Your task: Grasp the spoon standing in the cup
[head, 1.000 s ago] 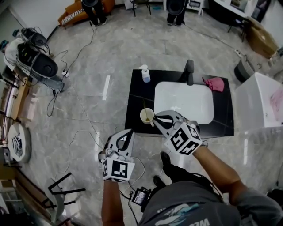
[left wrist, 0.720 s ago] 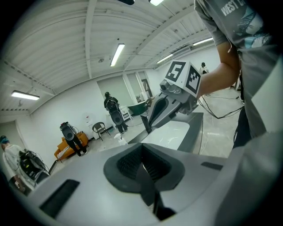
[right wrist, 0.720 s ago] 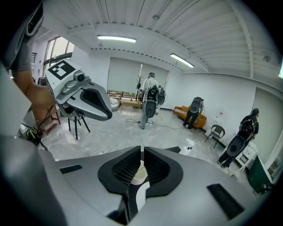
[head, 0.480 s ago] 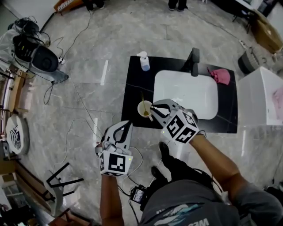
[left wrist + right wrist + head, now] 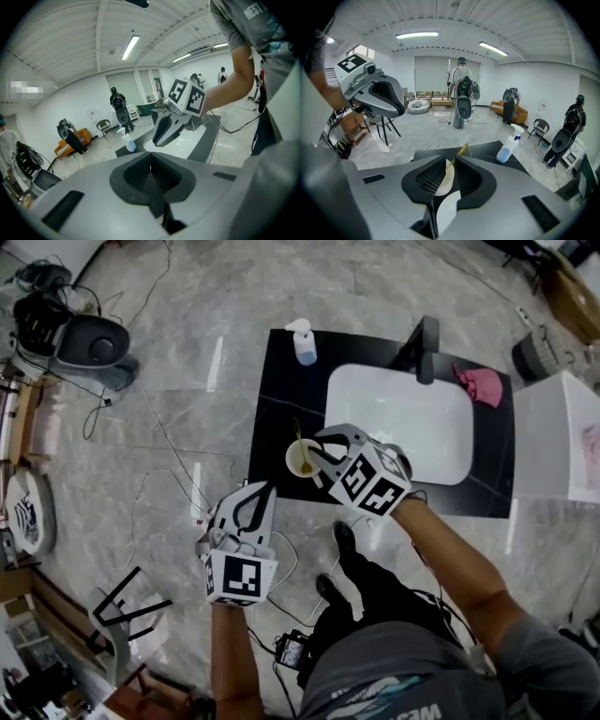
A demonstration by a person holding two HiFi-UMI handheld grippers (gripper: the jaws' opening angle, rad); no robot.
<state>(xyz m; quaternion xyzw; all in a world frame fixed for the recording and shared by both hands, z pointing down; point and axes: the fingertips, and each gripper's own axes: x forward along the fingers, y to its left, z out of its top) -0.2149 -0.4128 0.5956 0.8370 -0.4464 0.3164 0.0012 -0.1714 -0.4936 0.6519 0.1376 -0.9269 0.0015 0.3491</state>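
Observation:
A pale cup (image 5: pixel 302 458) stands at the near left part of the black table (image 5: pixel 277 390), with a thin gold spoon (image 5: pixel 298 433) upright in it. My right gripper (image 5: pixel 317 454) is at the cup's right side, open by a narrow gap. In the right gripper view, the cup (image 5: pixel 445 180) and the spoon handle (image 5: pixel 461 151) show through the gap of that gripper (image 5: pixel 447 163), just ahead of the jaws. My left gripper (image 5: pixel 258 491) hangs over the floor short of the table, shut and empty; in its own view the left gripper (image 5: pixel 150 158) has its pads meeting.
A white sink (image 5: pixel 398 423) fills the table's middle, with a black faucet (image 5: pixel 424 341) behind it and a pink cloth (image 5: pixel 480 385) at the back right. A spray bottle (image 5: pixel 304 341) stands at the back left. A white box (image 5: pixel 562 437) sits right of the table. Cables lie on the floor.
My right gripper has closed in on the cup, which now lies just ahead of its jaws. The left gripper has kept its place over the floor.

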